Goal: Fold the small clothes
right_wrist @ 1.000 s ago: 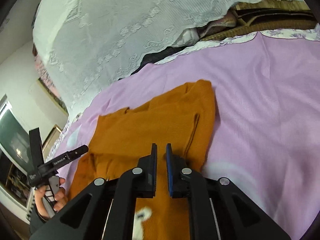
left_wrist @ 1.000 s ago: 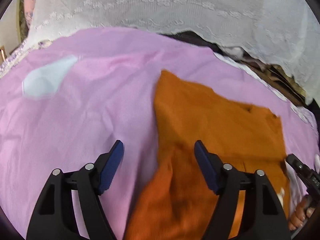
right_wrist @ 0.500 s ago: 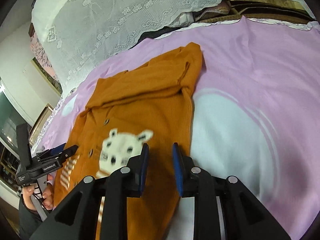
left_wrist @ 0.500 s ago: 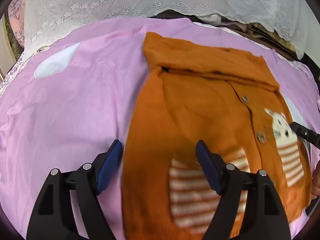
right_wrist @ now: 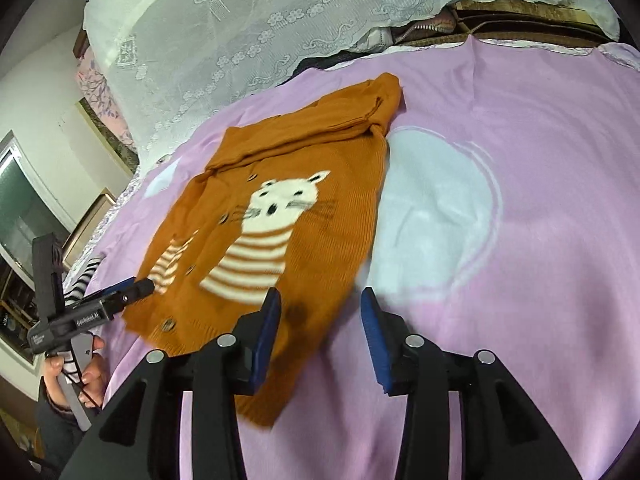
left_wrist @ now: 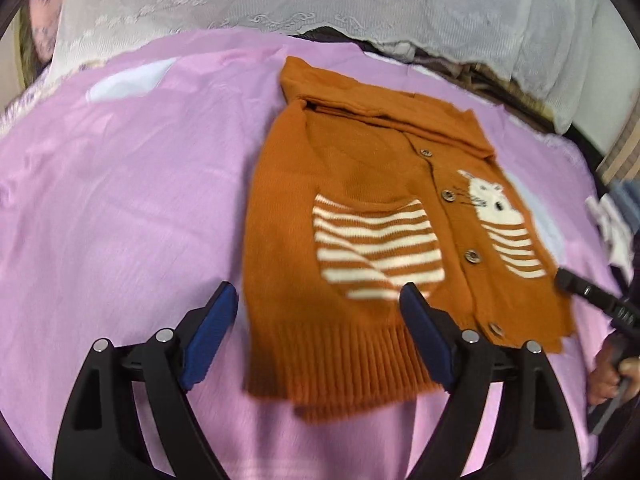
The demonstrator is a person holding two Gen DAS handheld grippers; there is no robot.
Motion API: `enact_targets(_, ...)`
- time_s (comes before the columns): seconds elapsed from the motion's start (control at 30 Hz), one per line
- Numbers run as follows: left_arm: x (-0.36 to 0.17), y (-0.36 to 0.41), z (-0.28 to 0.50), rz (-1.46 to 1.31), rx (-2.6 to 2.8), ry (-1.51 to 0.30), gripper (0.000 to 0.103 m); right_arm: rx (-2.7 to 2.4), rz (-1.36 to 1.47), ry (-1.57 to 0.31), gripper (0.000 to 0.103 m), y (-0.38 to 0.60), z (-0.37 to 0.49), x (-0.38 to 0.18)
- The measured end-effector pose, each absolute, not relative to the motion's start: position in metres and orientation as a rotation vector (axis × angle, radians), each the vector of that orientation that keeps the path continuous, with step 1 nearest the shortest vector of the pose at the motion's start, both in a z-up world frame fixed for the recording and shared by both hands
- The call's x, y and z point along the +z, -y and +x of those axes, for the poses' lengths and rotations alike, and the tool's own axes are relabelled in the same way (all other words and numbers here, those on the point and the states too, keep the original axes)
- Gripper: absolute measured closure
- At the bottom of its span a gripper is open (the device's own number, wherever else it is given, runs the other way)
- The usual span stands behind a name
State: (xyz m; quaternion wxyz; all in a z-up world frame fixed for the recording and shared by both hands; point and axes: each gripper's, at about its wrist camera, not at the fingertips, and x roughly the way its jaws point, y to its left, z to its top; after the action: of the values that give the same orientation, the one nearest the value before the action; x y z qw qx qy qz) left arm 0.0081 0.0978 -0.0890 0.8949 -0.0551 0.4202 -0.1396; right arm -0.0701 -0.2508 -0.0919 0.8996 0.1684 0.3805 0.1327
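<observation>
On pink blanket (left_wrist: pixel 120 208) — orange cardigan (left_wrist: pixel 360 216) flat | left gripper (left_wrist: pixel 316 332) fingers wide | right gripper (right_wrist: pixel 320 332) fingers wide

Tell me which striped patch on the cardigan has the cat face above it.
The striped patch on the side toward the right tongs: the white cat face sits directly above it. The other striped patch, nearer the left tongs, has plain orange knit above.
</observation>
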Motion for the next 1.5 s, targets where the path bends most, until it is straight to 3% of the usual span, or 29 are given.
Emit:
enact_targets(0.4,-0.097,-0.104,0.03,-0.239,-0.453,-0.941,0.017,0.439,0.541,-0.877,0.047,0.249,-0.079,-0.106)
enact_targets(0.57,-0.1,-0.098,0.036,-0.233,-0.51,-0.958,0.017,0.481,0.678,-0.905,0.053,0.258,-0.06,-0.113)
enact_targets(0.77,-0.099,-0.088,0.03,-0.24,-0.601,-0.955,0.019,0.481,0.756,-0.918,0.075,0.258,-0.044,-0.12)
enact_targets(0.9,-0.099,-0.093,0.035,-0.267,-0.576,-0.945,0.034,0.491,0.8,-0.923,0.081,0.256,-0.036,-0.123)
enact_targets(1.07,-0.1,-0.094,0.03,-0.289,-0.612,-0.95,0.067,0.533,0.782,-0.93,0.079,0.252,-0.052,-0.121)
enact_targets(1.13,-0.104,-0.087,0.025,-0.281,-0.667,-0.98,0.073,0.534,0.755,-0.93,0.079,0.248,-0.057,-0.12)
enact_targets(1.27,-0.108,-0.076,0.026,-0.215,-0.64,-0.987,0.073,0.521,0.72,-0.926,0.081,0.248,-0.058,-0.12)
enact_targets(1.5,-0.114,-0.11,0.037,-0.469,-0.657,-1.027,0.076,0.526,0.715,-0.923,0.081,0.249,-0.06,-0.119)
